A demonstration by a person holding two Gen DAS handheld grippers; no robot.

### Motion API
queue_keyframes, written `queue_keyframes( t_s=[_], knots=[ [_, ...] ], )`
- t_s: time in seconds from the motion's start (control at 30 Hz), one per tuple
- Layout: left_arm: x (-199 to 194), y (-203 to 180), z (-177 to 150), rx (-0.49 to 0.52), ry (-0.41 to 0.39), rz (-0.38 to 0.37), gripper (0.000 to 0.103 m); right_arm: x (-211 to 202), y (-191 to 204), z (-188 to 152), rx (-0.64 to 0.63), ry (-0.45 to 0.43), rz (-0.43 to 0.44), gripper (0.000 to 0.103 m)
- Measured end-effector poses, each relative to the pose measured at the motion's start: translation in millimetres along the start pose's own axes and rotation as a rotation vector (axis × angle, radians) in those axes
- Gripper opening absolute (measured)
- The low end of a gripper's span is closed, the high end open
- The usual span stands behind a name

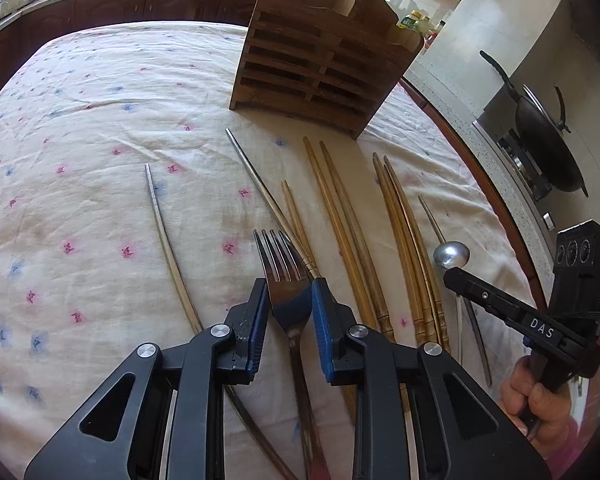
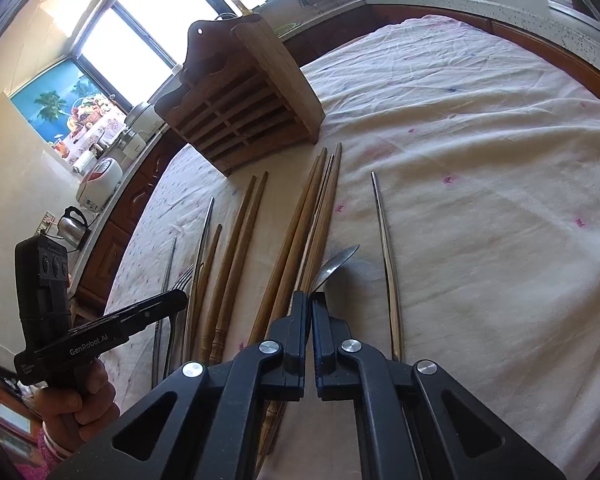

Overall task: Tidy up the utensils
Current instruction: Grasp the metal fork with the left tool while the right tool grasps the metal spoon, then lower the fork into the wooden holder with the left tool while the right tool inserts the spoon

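Observation:
A wooden slatted utensil holder (image 1: 320, 64) stands at the far side of the cloth-covered table (image 1: 100, 120); it also shows in the right wrist view (image 2: 240, 100). My left gripper (image 1: 290, 292) has its jaws around a steel fork (image 1: 288, 284), pads at its sides. My right gripper (image 2: 311, 300) is shut on a steel spoon (image 2: 336, 264), bowl sticking out ahead; the spoon also shows in the left wrist view (image 1: 452, 254). Wooden chopsticks (image 1: 340, 208) and metal chopsticks (image 1: 168, 232) lie in rows on the cloth.
A black wok (image 1: 548, 140) sits on a stove to the right of the table. Counters with a kettle (image 2: 74, 226), a rice cooker (image 2: 100, 180) and bottles ring the table. The cloth is wrinkled, with small flower prints.

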State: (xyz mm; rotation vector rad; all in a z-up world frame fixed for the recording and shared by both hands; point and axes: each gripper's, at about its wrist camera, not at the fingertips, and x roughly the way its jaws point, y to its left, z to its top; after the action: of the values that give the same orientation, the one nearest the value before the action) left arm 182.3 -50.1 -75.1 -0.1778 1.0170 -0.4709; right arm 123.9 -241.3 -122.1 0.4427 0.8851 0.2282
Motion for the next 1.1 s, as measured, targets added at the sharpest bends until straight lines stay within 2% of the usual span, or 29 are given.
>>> queue_keyframes(
  t_s=[0.5, 0.57, 0.6, 0.63, 0.87, 1.1],
  knots=[
    [-86.3, -5.0, -6.4, -0.038, -0.209, -0.077, 0.018, -55.7, 26.7, 3.9, -0.034, -0.149, 0.044, 0.002],
    [-97.2, -5.4, -5.9, -0.044, -0.236, -0.087, 0.016, -64.8, 30.9, 6.5, -0.037, -0.173, 0.055, 0.002],
    [-102.1, -5.9, -5.5, -0.043, -0.248, -0.087, 0.004, -69.0, 33.1, 7.6, -0.041, -0.184, 0.058, 0.002],
    [-107.0, -6.1, -5.6, -0.043, -0.261, -0.084, 0.002, -73.4, 35.3, 8.5, -0.045, -0.196, 0.061, 0.002],
    [-124.8, -6.3, -4.0, -0.033, -0.32, -0.09, 0.002, -95.9, 46.6, 16.0, -0.07, -0.27, 0.074, 0.002],
    [-133.8, -3.8, 0.6, -0.031, -0.356, -0.075, 0.002, -101.1, 52.0, 30.1, -0.095, -0.315, 0.065, 0.002]
  ],
)
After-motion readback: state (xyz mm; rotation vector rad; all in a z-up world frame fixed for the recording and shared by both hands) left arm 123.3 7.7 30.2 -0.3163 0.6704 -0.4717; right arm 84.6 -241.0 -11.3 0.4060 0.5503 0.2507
